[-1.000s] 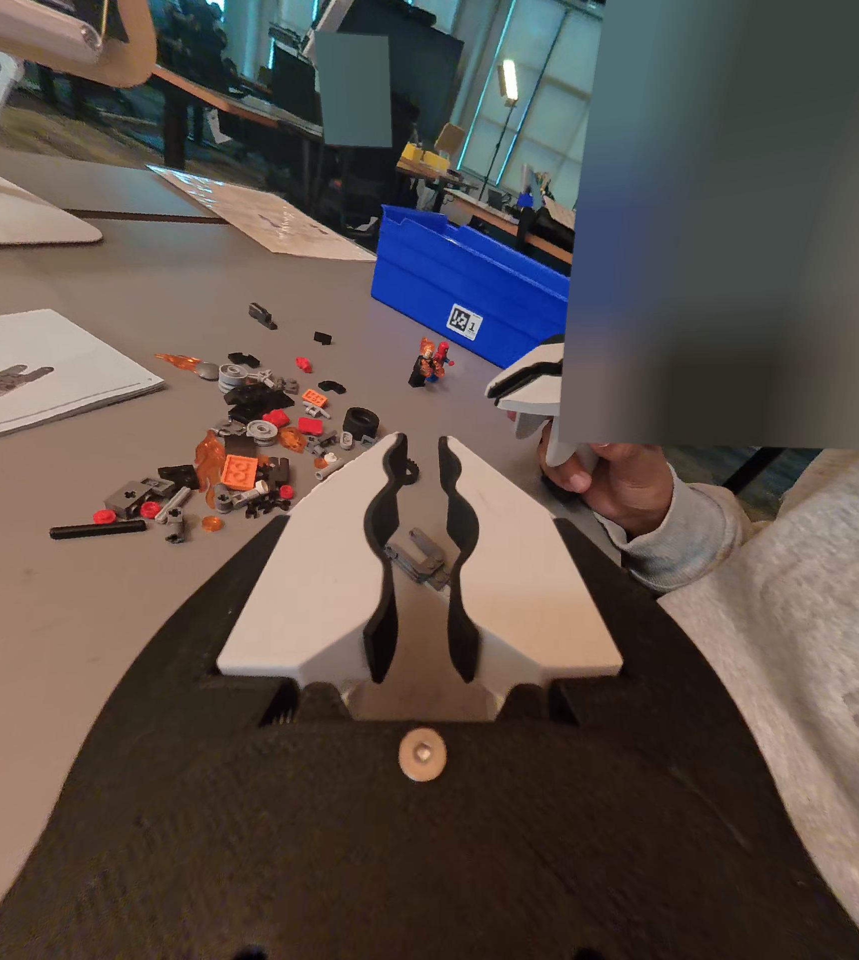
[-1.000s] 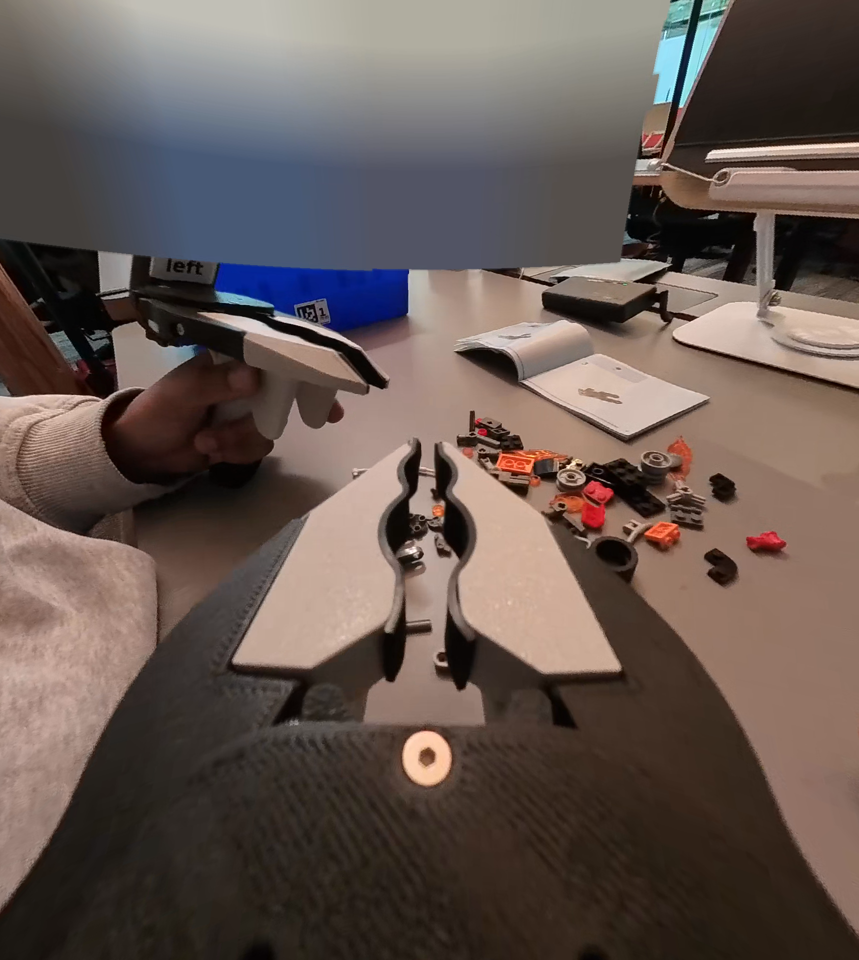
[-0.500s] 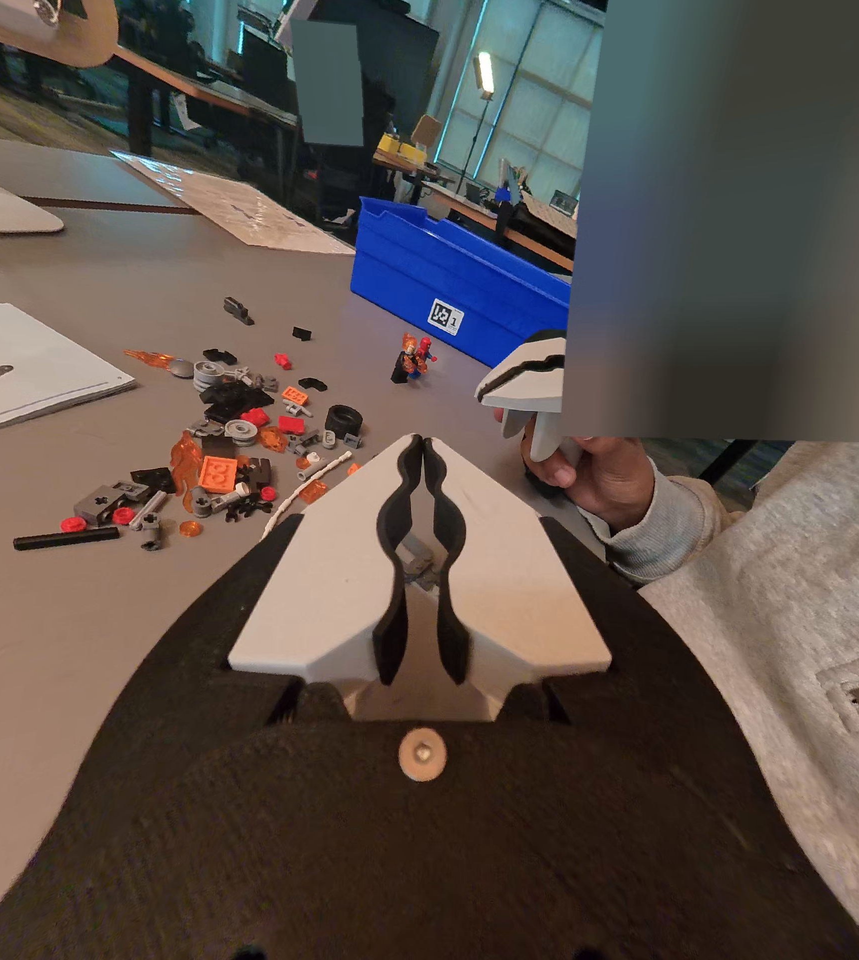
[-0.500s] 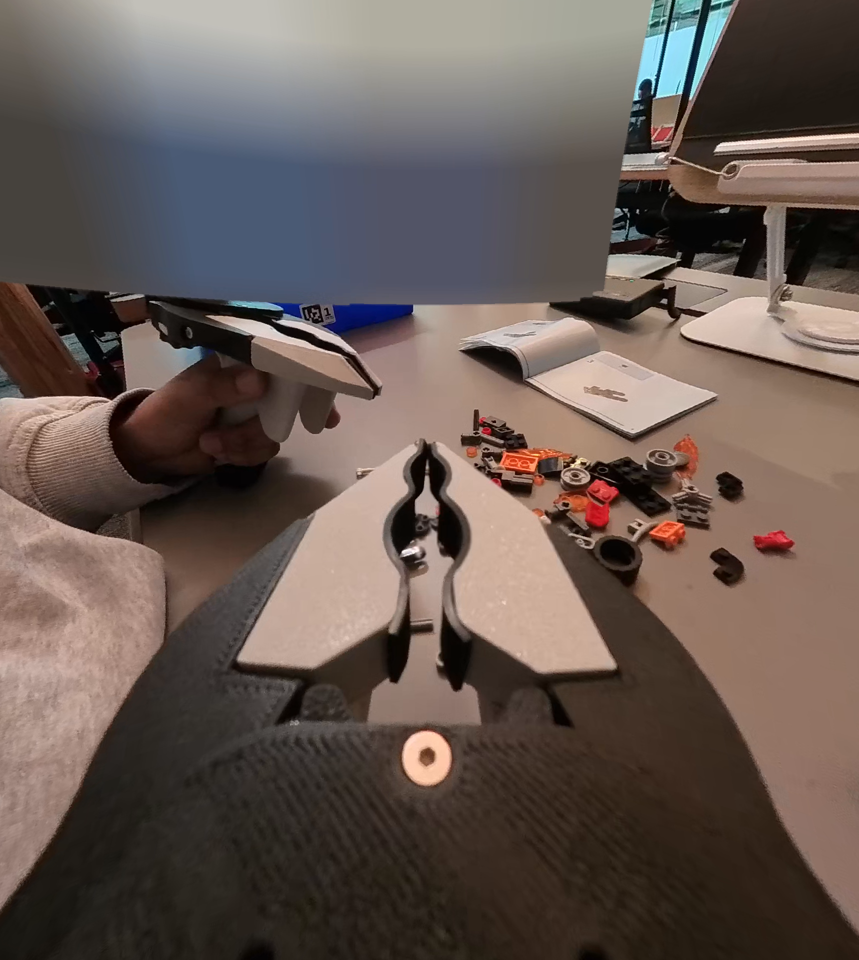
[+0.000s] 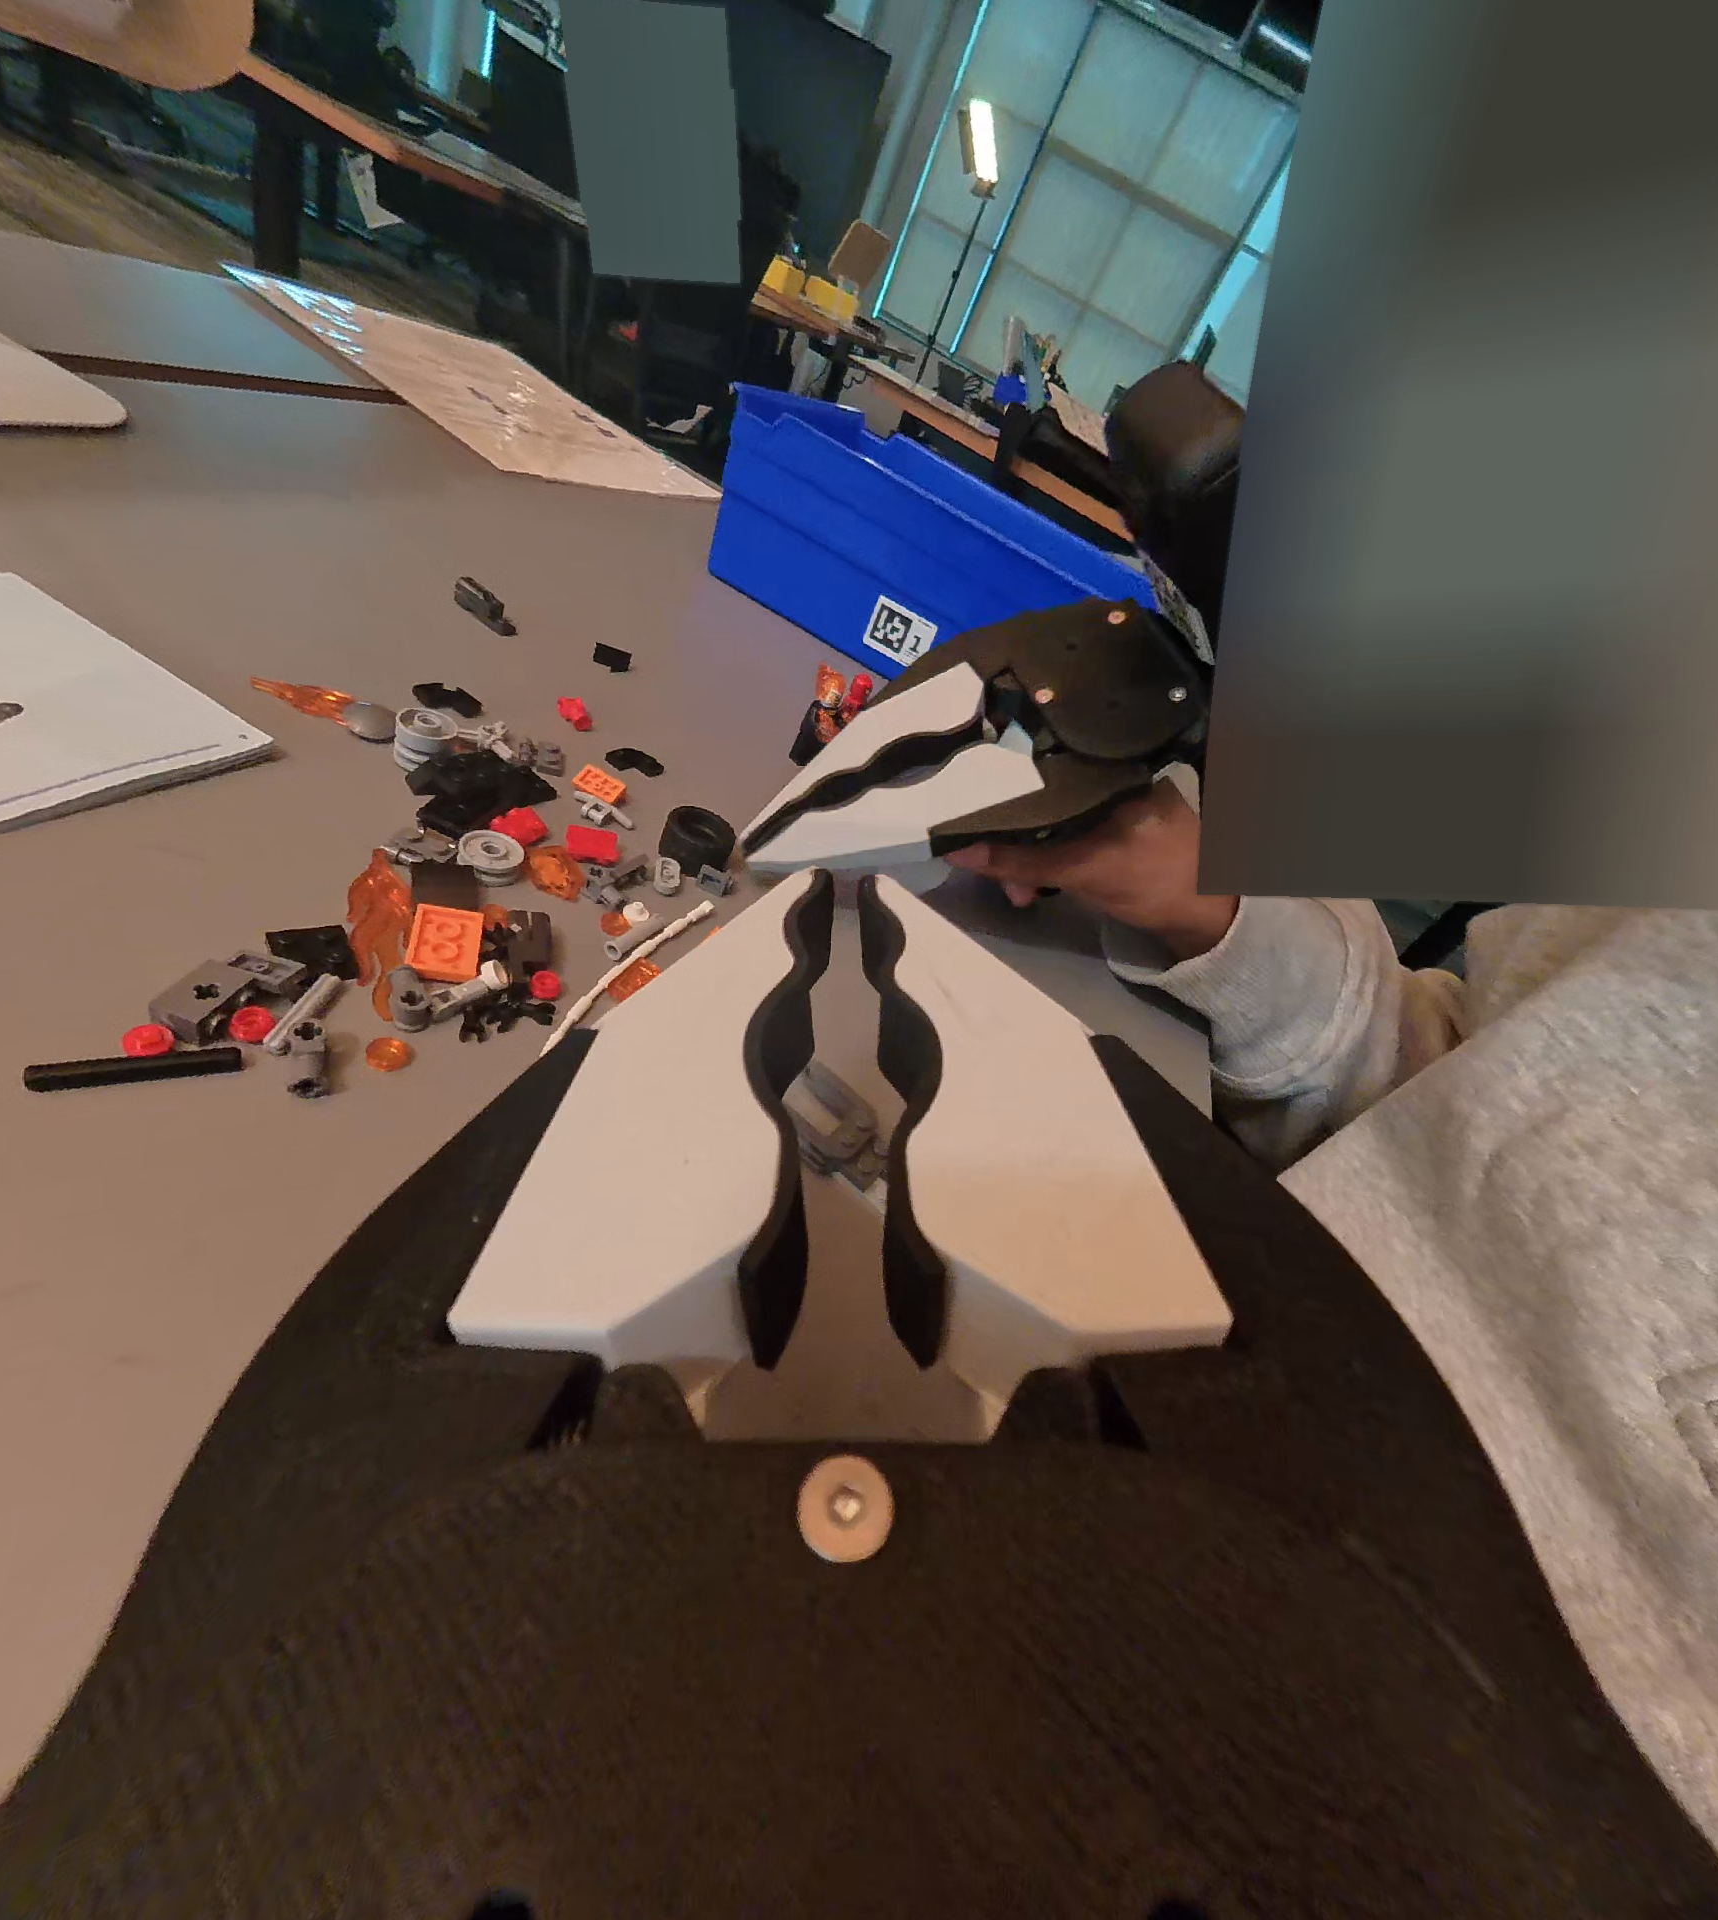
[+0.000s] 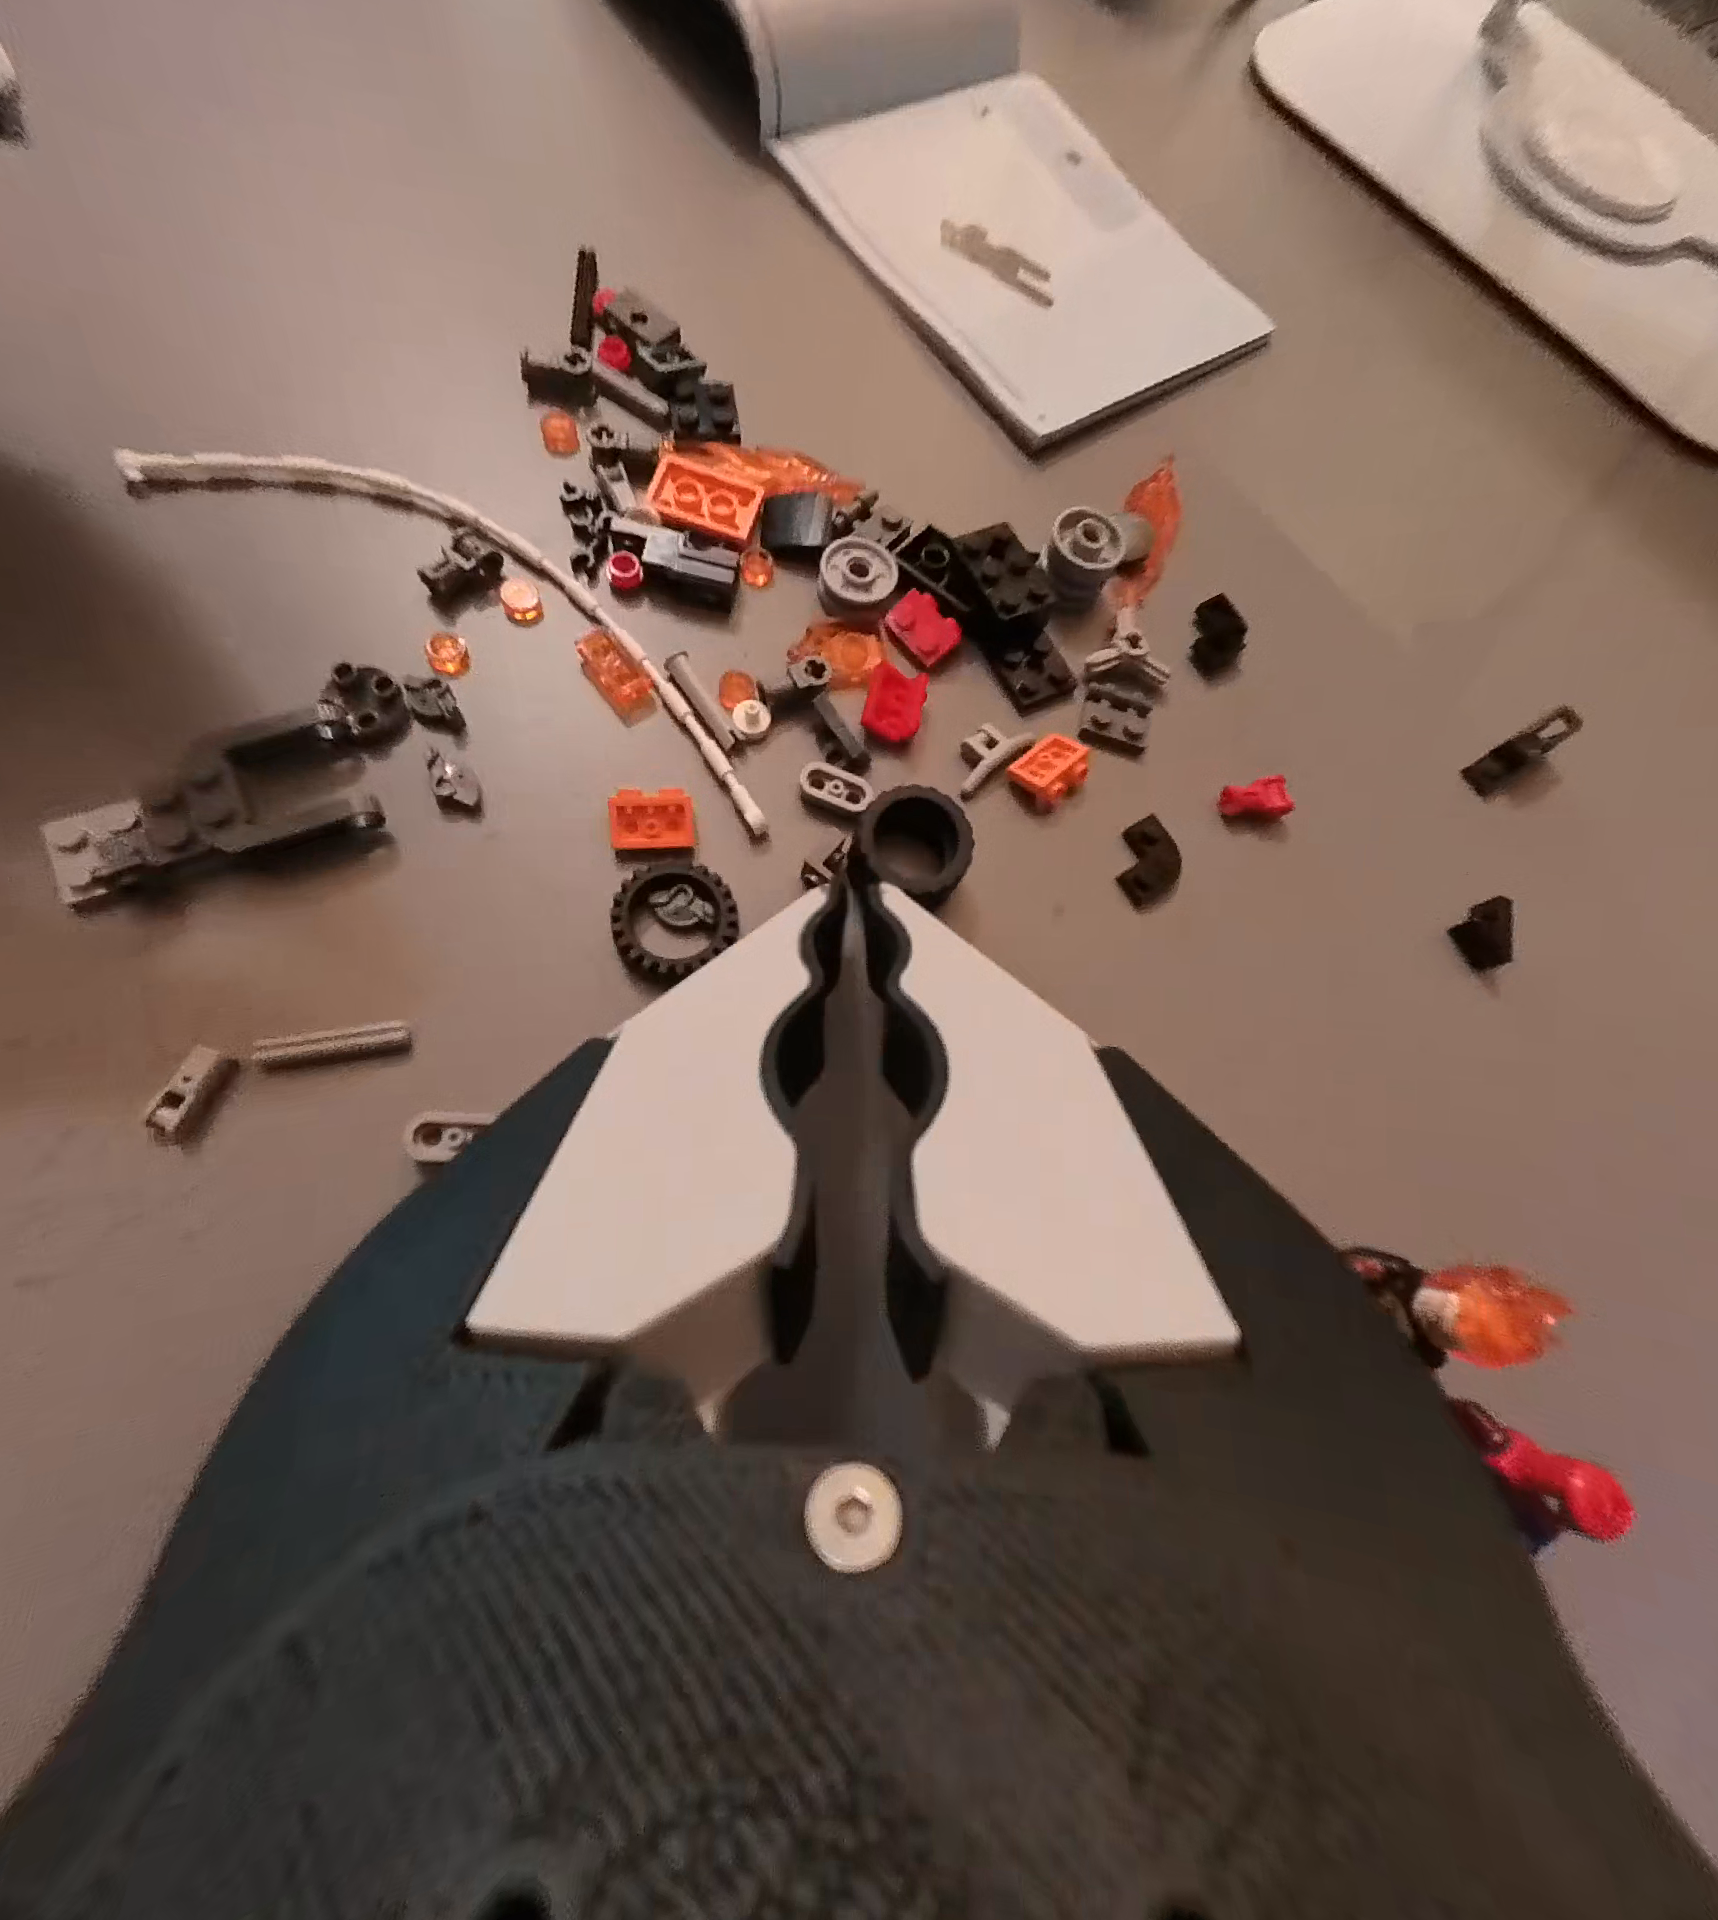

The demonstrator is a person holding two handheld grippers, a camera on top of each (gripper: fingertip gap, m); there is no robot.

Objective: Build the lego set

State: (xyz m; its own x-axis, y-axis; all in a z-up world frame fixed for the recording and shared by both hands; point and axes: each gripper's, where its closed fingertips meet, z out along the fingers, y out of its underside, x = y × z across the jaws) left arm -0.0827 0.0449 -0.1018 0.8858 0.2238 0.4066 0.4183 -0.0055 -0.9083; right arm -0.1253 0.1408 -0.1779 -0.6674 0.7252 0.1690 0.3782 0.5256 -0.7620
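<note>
Loose Lego pieces (image 6: 1000, 571) in black, grey, red and orange lie in a pile on the grey table; the pile also shows in the left wrist view (image 5: 481, 831). My right gripper (image 6: 850, 883) is shut, pointing down, with its tips against the near rim of a small black tyre (image 6: 912, 831). It also shows in the left wrist view (image 5: 756, 852) beside that tyre (image 5: 694, 836). A grey partly built assembly (image 6: 200, 800) lies on the table at the left. My left gripper (image 5: 839, 883) is slightly open and empty above the assembly (image 5: 834, 1127).
An instruction booklet (image 6: 1031, 260) lies behind the pile, with a white monitor base (image 6: 1561, 208) to its right. A white string (image 6: 419, 488) and a toothed black ring (image 6: 673, 920) lie nearby. Two minifigures (image 5: 834, 712) stand before a blue bin (image 5: 886, 540). The gap from one gripper's tips to the other's is roughly 12 centimetres.
My right gripper shut, then swung over the pile and tipped down to the black tyre. My left gripper closed, then reopened a little, staying above the grey assembly.
</note>
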